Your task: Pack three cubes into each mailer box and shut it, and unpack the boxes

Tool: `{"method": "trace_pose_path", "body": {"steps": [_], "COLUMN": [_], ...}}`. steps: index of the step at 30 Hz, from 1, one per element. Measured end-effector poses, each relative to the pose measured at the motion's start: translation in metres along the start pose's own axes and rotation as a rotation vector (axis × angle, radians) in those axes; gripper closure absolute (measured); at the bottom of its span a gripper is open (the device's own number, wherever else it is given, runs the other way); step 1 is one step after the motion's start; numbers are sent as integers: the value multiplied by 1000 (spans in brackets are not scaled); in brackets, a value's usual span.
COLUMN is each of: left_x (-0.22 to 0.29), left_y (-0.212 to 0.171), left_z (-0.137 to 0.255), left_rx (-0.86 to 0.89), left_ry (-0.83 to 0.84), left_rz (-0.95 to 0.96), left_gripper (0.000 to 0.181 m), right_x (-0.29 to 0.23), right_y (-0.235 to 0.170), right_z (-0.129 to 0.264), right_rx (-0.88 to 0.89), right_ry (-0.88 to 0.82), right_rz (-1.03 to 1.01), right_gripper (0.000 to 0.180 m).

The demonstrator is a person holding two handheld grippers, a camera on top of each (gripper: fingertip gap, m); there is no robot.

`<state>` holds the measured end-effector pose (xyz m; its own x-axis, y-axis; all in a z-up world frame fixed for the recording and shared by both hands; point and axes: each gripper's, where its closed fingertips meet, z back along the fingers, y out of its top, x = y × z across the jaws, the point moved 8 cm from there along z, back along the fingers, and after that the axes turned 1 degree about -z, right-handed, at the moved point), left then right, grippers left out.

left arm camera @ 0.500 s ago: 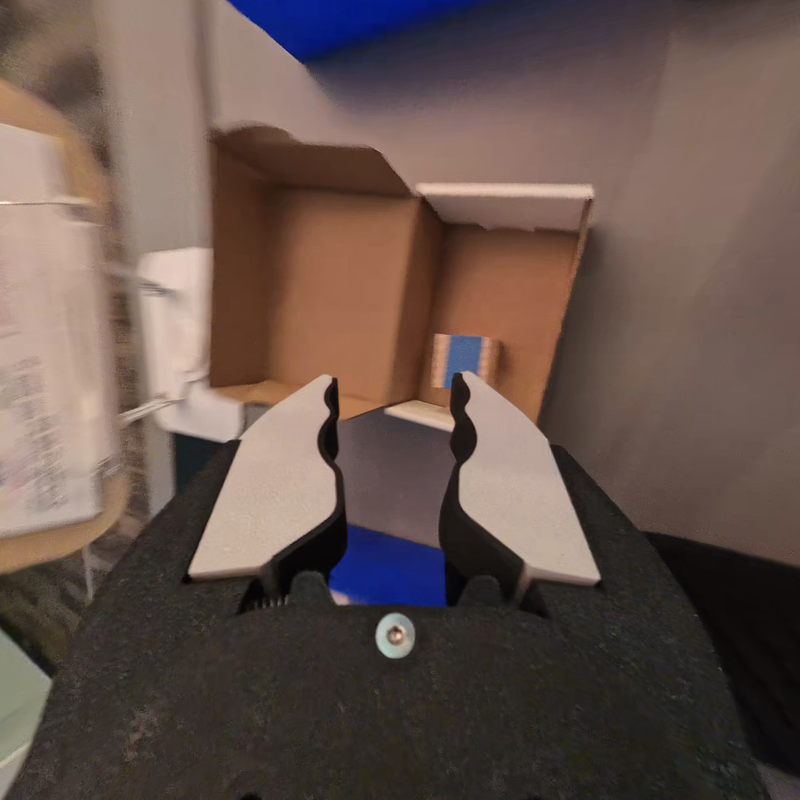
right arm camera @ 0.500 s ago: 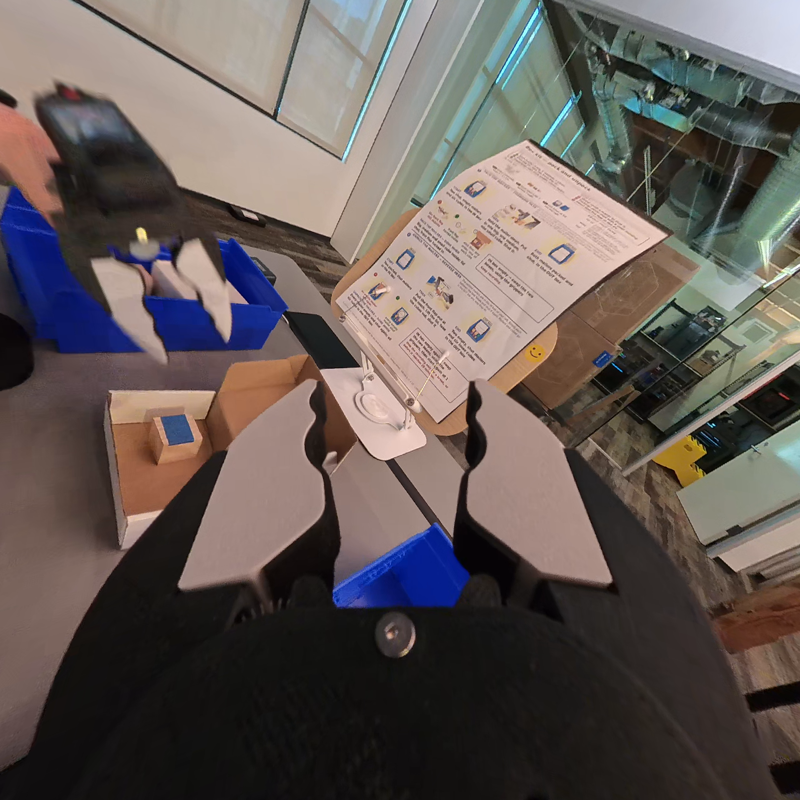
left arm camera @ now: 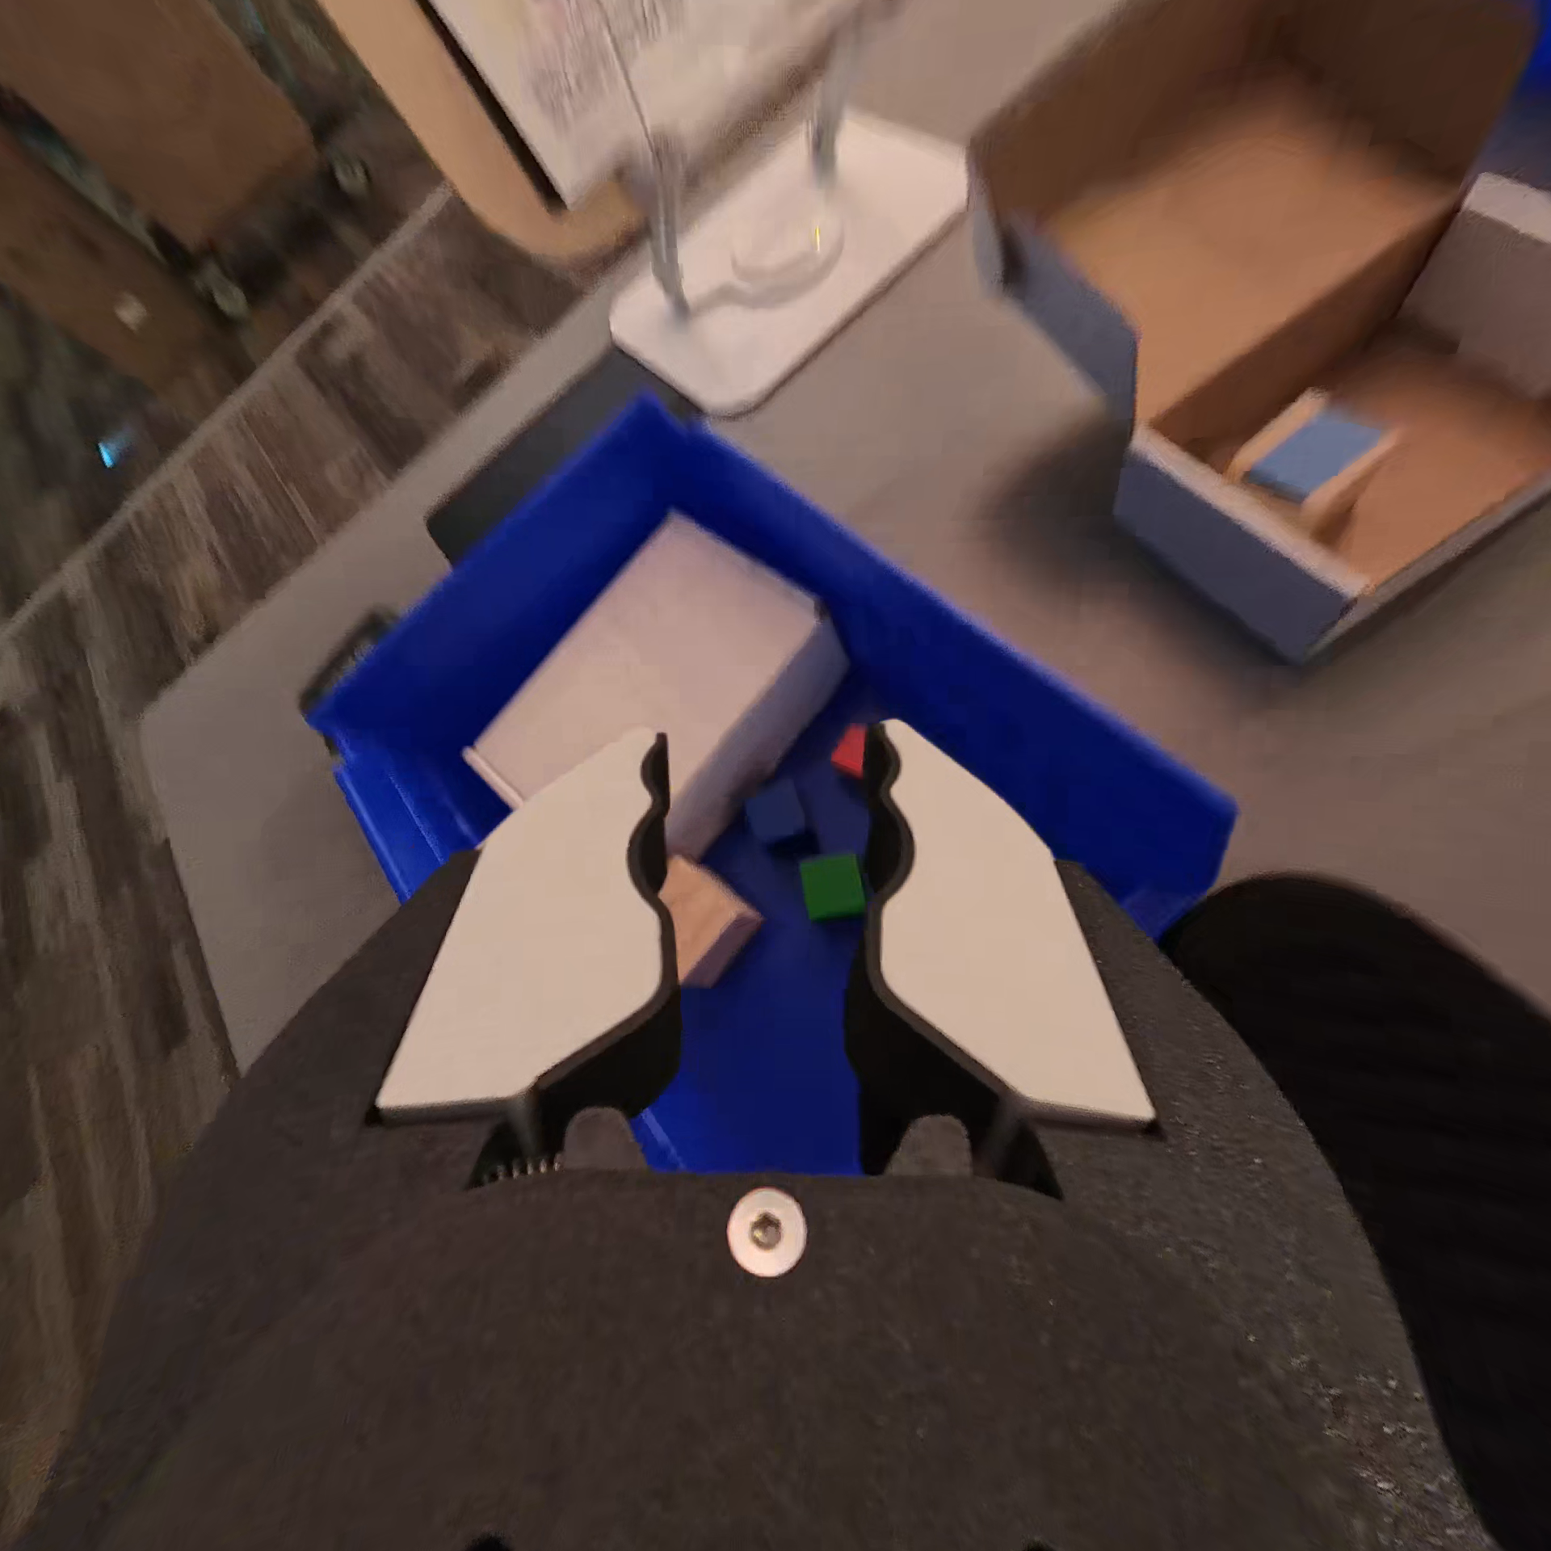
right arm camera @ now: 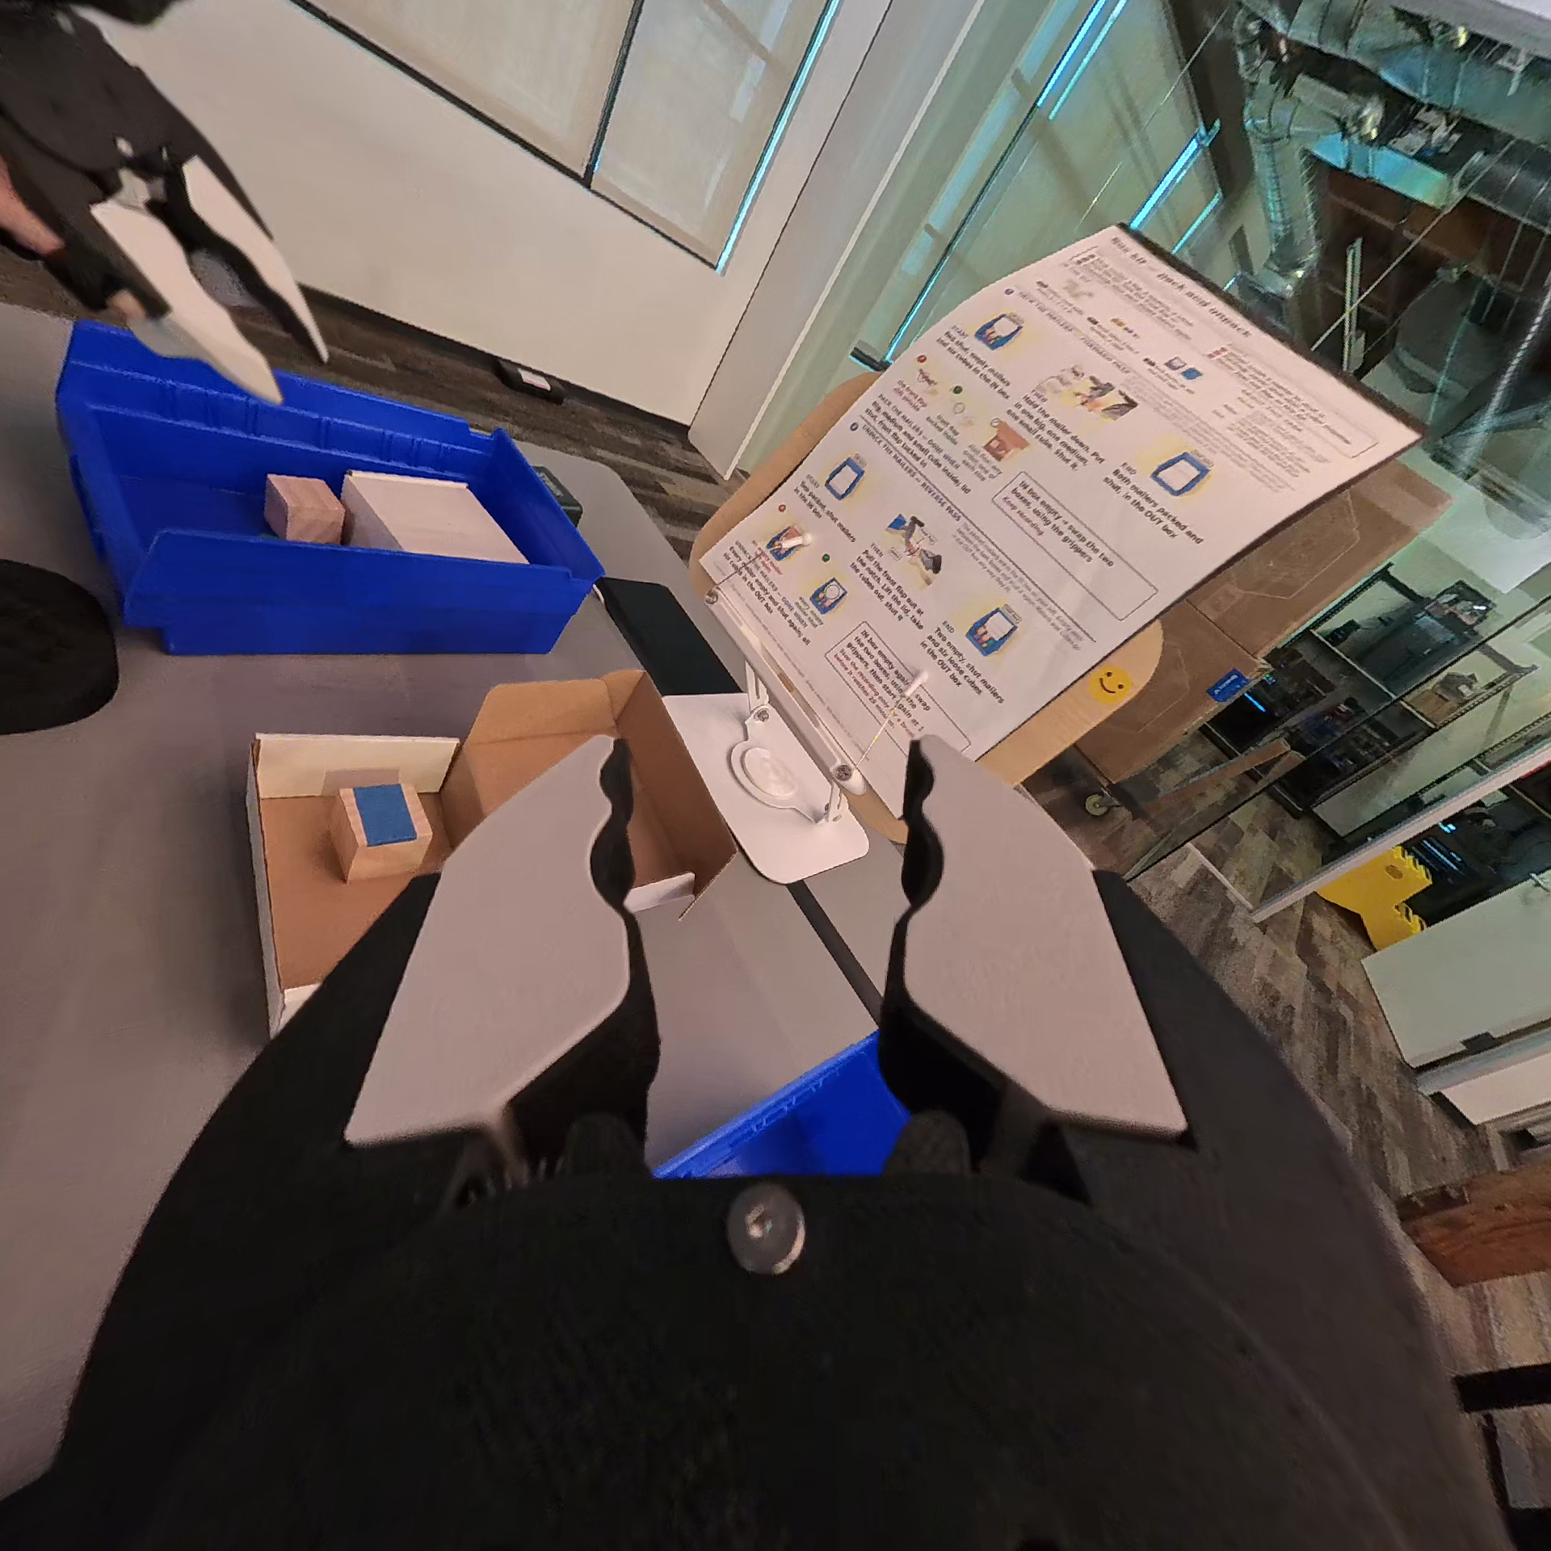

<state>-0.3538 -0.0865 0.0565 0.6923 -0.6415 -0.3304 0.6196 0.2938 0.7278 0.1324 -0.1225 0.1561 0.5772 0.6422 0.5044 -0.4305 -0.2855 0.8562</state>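
My left gripper (left arm camera: 768, 734) is open and empty, held above a blue bin (left arm camera: 965, 621). The bin holds a shut white mailer box (left arm camera: 663, 638), a large wooden cube (left arm camera: 709, 923), and small green (left arm camera: 831, 888), blue (left arm camera: 776, 812) and red (left arm camera: 849, 749) cubes. An open mailer box (left arm camera: 1217, 545) lies on the grey table to the right, with a blue-topped wooden cube (left arm camera: 1309, 457) in it. My right gripper (right arm camera: 768, 751) is open and empty above the table, near the open mailer (right arm camera: 310, 923) and its cube (right arm camera: 382, 818). The left gripper (right arm camera: 289, 369) shows over the far bin (right arm camera: 336, 596).
An instruction sheet (right arm camera: 1049, 503) leans on a white stand (right arm camera: 780, 780) at the table's far edge, beside the open mailer. A second blue bin (right arm camera: 789, 1116) sits under my right gripper. A black round object (right arm camera: 42, 646) lies left of the far bin. My right fingertips sit around 45 cm from my left ones.
My left gripper has swung away from the open mailer and now points down into the blue bin. My right gripper has stayed open and has hardly moved.
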Motion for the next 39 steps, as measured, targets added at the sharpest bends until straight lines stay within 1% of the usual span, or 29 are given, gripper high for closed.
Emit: {"method": "trace_pose_path", "body": {"steps": [4, 6, 7, 11, 14, 18, 22, 25, 30, 33, 36, 39], "left_x": [11, 14, 14, 12, 10, 12, 13, 14, 13, 9, 5, 9], "left_y": [-44, -57, -61, -67, -69, -75, -82, -84, -79, -67, -40, -2], "left_z": [-37, -49, -54, -68, -77, -88, -98, -101, -96, -84, -62, -40], "left_rx": [-223, -274, -290, -365, -399, -476, -547, -582, -588, -555, -500, -418], "left_ry": [-27, -45, -51, -138, -168, -183, -172, -162, -138, -111, -64, -44], "left_rz": [-47, -53, -43, 98, 147, 163, 126, 124, 74, 44, -40, -121], "left_gripper": [140, 149, 149, 137, 137, 137, 138, 150, 151, 151, 151, 151], "right_x": [-3, -4, -4, -3, -1, -1, -1, -1, 2, 3, 5, 6], "right_y": [-2, -3, -4, -7, -9, -11, -12, -13, -16, -17, -18, -18], "right_z": [-6, -8, -8, -8, -8, -8, -8, -8, -7, -5, -3, -2], "right_rx": [-31, -42, -47, -61, -73, -86, -85, -89, -98, -94, -95, -92], "right_ry": [15, 18, 18, 24, 24, 30, 34, 37, 37, 31, 24, 18], "right_rz": [6, 8, 8, -1, -6, -5, -5, -5, -13, -20, -22, -26], "right_gripper": [116, 116, 116, 116, 116, 116, 116, 116, 116, 116, 116, 116]}}
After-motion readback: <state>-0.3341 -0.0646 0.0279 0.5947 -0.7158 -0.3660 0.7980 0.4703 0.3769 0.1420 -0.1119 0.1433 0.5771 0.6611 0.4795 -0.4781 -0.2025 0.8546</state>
